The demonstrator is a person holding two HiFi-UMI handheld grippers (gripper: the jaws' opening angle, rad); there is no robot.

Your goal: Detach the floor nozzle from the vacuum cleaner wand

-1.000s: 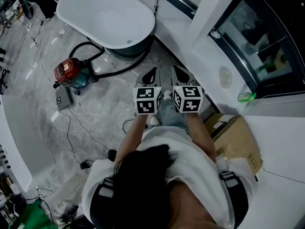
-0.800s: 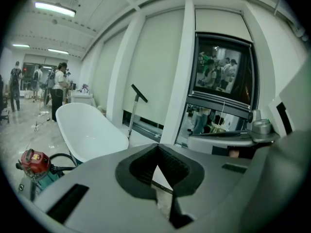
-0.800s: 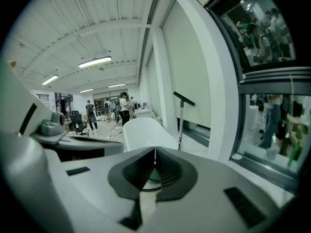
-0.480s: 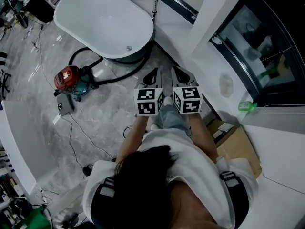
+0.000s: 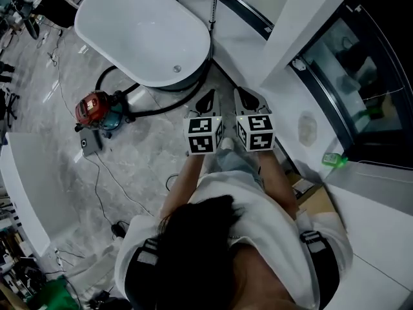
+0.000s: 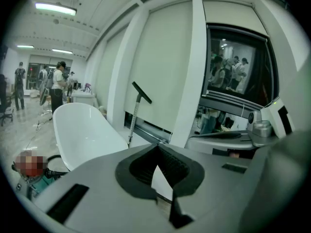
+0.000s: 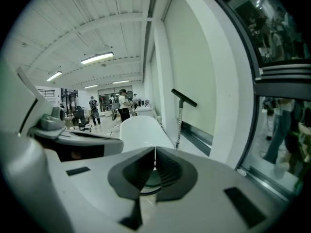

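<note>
— Bathtub (image 5: 145, 34) taken as landmark: where is the vacuum cleaner seen?
— The red canister (image 5: 95, 106) is set on the floor just beside the tub's long side, and its black hose (image 5: 164, 103) is curved round the tub's base. The wand (image 6: 134, 123) is stood upright just past the tub's end, with the floor nozzle (image 6: 142, 92) attached at its top.
— And the grippers?
— The left gripper (image 5: 205, 102) and right gripper (image 5: 244, 99) are held side by side near the tub's end, apart from the wand. Both pairs of jaws are pressed together, and nothing is gripped.
</note>
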